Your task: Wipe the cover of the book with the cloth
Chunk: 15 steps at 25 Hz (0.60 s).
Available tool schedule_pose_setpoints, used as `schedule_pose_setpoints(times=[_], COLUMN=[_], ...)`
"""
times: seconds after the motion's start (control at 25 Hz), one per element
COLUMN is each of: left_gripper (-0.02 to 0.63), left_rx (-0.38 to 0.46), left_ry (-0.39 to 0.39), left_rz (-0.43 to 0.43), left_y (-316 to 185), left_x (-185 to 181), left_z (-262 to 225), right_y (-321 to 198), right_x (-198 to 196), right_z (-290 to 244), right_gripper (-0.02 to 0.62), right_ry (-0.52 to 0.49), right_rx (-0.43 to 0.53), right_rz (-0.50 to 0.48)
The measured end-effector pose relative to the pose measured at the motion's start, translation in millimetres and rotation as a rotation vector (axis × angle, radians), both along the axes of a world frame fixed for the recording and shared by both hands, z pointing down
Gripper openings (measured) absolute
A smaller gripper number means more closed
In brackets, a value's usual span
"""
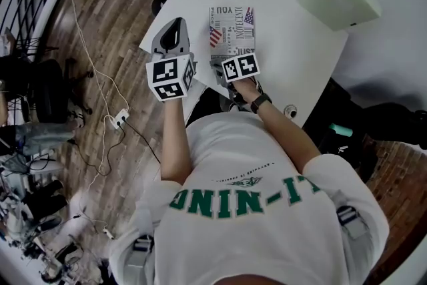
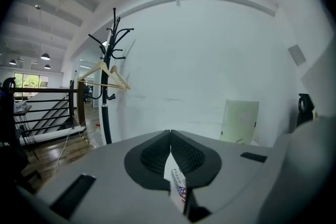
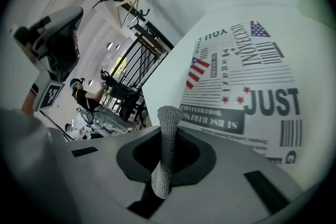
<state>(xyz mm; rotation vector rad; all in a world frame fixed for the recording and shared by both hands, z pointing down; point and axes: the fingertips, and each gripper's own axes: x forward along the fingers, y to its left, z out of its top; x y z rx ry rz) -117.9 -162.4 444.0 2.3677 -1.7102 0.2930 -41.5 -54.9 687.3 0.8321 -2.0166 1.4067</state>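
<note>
Head view shows the book (image 1: 231, 27) lying flat on the white tabletop (image 1: 287, 50), cover up, at about 12 o'clock from the person, so the whole cover is free for wiping. The right claw (image 3: 169, 131) is placed at the near edge of the book, at its 6 o'clock side, which I judge to be a good start for a stroke across the cover toward 12 o'clock. Its jaws are pressed together on a fold of the grey knitted cloth (image 3: 167, 152), which stands up between them; the printed cover fills the 1 to 3 o'clock part of the right gripper view. I cannot tell whether the cloth touches the cover. The left claw (image 2: 170, 135) is lifted at 9 o'clock of the book, probably to leave the way free. Its tips meet; a thin printed strip (image 2: 178, 182) shows in the slit behind them, but I cannot say if it is pinched there.
</note>
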Motion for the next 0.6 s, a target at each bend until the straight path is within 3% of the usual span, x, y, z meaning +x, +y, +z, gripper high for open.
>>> schedule_pose_setpoints(times=[0.12,0.28,0.6], left_gripper=[0.015,0.015,0.015], left_rx=[-0.002,-0.002,0.002], left_ry=[-0.006,-0.012,0.018], left_rz=[-0.028,-0.033,0.041], left_y=[5,10,5], left_x=[-12,-19,13], left_z=[-1,-1,-2], right_y=[1,-2,1], right_x=[-19,-5,99], right_z=[10,15,12], right_gripper=[0.032,0.032,0.031], right_ry=[0.021,0.025,0.063], right_rx=[-0.005,-0.019,0.003], right_rz=[-0.056,-0.017,0.167])
